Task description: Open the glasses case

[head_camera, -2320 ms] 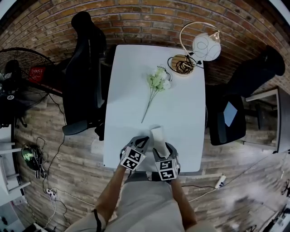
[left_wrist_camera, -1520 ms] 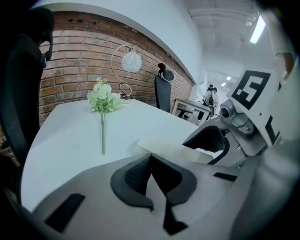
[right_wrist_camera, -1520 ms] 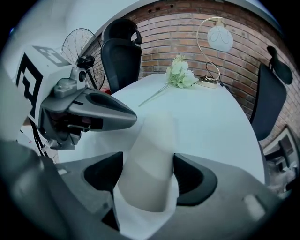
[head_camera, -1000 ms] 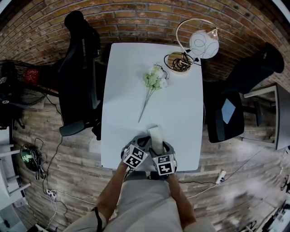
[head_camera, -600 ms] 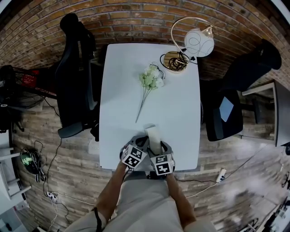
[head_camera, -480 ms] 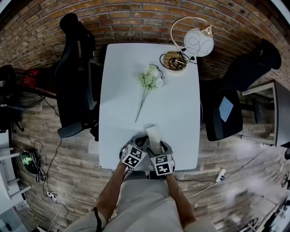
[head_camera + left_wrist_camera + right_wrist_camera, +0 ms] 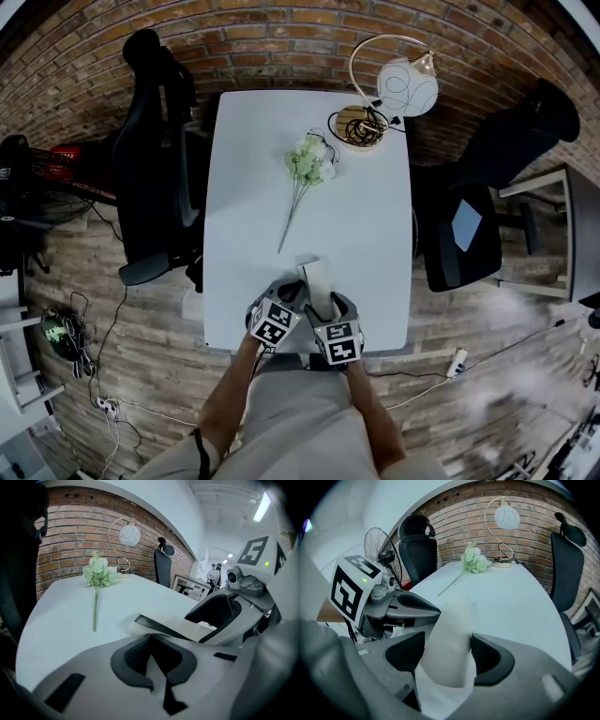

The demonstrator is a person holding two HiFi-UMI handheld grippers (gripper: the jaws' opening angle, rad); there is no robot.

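The white glasses case lies at the near edge of the white table. My right gripper straddles its near end. In the right gripper view the case sits between the dark pads, and both touch its sides. These jaws have just been closing on it. My left gripper is shut, with its tips against the case's left side. In the left gripper view its pads meet with nothing between them. Beyond them the case shows a dark slit along its side.
An artificial flower stem lies mid-table. A gold lamp with a white globe stands at the far right corner. Black office chairs flank the table. A fan stands to the left.
Since the earliest frame the right gripper has drawn in closer to the left one at the case's near end. Over the last second grippers and case have kept their places.
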